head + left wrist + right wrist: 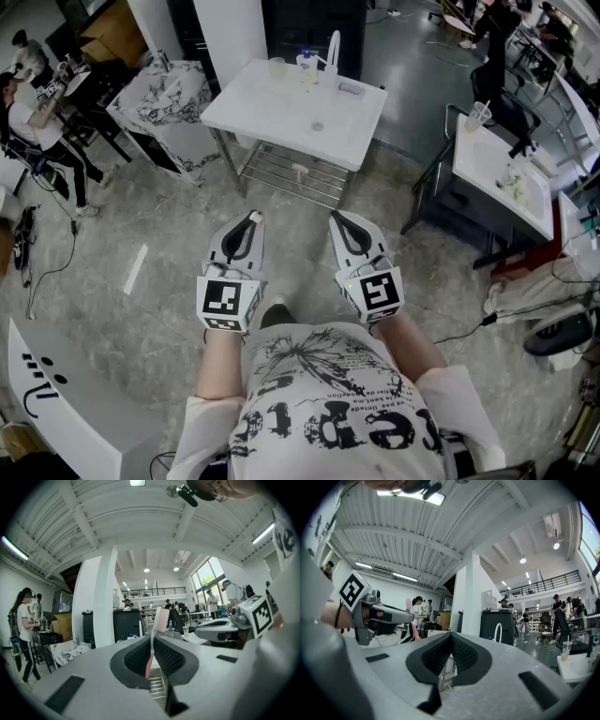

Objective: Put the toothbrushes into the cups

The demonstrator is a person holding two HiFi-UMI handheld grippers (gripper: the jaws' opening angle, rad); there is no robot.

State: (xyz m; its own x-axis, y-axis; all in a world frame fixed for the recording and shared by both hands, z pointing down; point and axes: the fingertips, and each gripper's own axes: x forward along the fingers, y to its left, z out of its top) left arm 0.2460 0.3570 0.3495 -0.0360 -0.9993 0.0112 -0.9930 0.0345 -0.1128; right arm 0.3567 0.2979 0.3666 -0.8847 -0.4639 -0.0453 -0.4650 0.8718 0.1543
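Low in the centre of the head view, the left gripper (246,234) has its fingers (133,656) closed on a pink toothbrush (153,641) that stands upright between them. The right gripper (349,234) has its fingers (464,654) pressed together on nothing. The cup (276,68) stands well apart, at the far edge of the counter (281,122) in the upper centre. Gripped seemingly near its lower end, the toothbrush could pivot or slip on the carry, and a tilted tip might strike the rim and topple the cup.
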